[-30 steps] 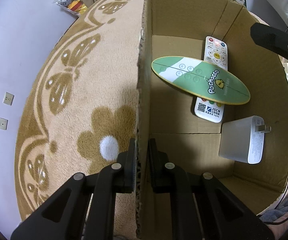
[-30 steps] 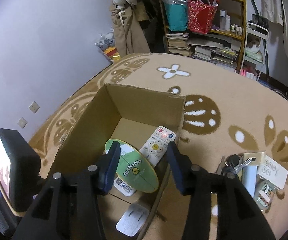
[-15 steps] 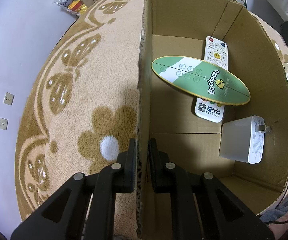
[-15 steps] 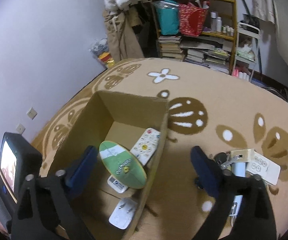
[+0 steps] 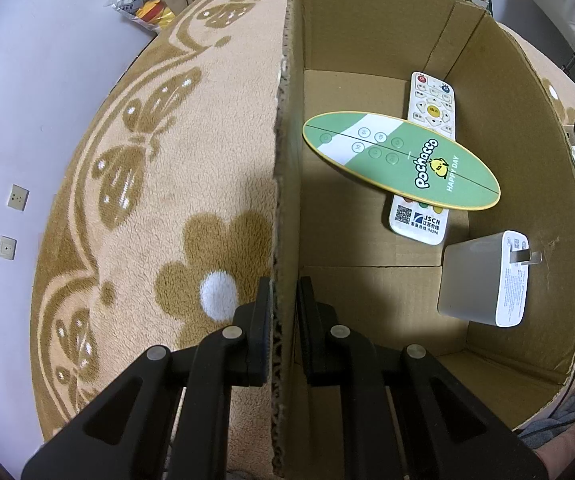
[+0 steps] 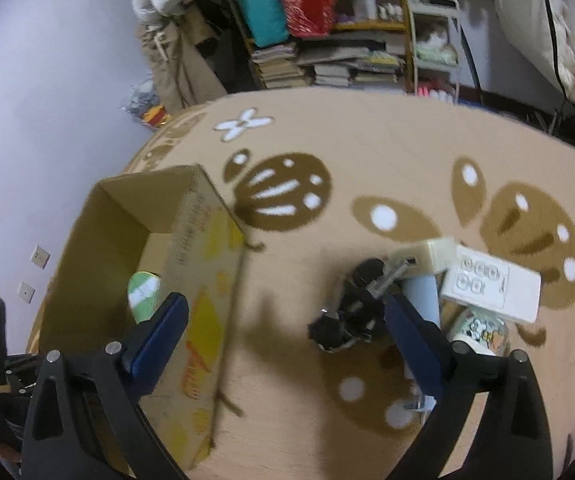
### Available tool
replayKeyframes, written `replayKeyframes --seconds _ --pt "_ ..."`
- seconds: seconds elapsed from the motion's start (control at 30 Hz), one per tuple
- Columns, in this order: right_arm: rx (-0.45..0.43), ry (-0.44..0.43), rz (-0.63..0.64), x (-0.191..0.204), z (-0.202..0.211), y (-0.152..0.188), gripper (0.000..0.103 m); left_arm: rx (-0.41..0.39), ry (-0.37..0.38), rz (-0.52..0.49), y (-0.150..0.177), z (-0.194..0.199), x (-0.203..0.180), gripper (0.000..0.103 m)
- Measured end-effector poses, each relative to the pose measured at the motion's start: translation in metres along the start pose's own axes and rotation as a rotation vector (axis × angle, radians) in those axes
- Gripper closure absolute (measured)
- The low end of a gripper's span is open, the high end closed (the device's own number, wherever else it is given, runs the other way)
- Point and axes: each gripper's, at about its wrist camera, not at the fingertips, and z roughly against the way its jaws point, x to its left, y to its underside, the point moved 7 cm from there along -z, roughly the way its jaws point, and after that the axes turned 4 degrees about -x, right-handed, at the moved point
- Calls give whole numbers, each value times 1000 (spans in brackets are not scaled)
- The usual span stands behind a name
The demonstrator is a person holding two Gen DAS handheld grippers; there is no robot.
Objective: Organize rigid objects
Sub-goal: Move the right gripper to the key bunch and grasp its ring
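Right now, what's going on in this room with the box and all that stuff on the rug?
A person is sorting small items into a cardboard box on the rug. The left gripper is clamped on the box's side wall, steadying it. Inside lie a white remote, a green oval board resting across it, and a white charger. The right gripper is open above the rug, near a pile with keys, a white switch panel and other bits, not yet packed.

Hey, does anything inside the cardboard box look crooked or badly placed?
Yes. The green oval board lies crosswise on top of the white remote, covering its middle. The white charger sits apart, its prongs toward the box wall.
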Motion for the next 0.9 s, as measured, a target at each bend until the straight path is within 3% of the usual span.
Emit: replayKeyframes --seconds 0.27,0.57,0.67,0.73,0.9 --pt "98 -82 -83 -18 -23 17 0 1 0 1 0 -1 0 91" --pt "150 -1 -93 -30 -51 29 6 1 0 0 0 -1 0 91" --pt "168 0 -122 -35 -62 32 8 1 1 2 0 -1 0 91" --pt "175 9 -125 -37 -68 34 18 3 4 5 0 -1 1 91" --pt "171 12 -125 -40 -76 34 18 3 2 3 0 -2 1 91"
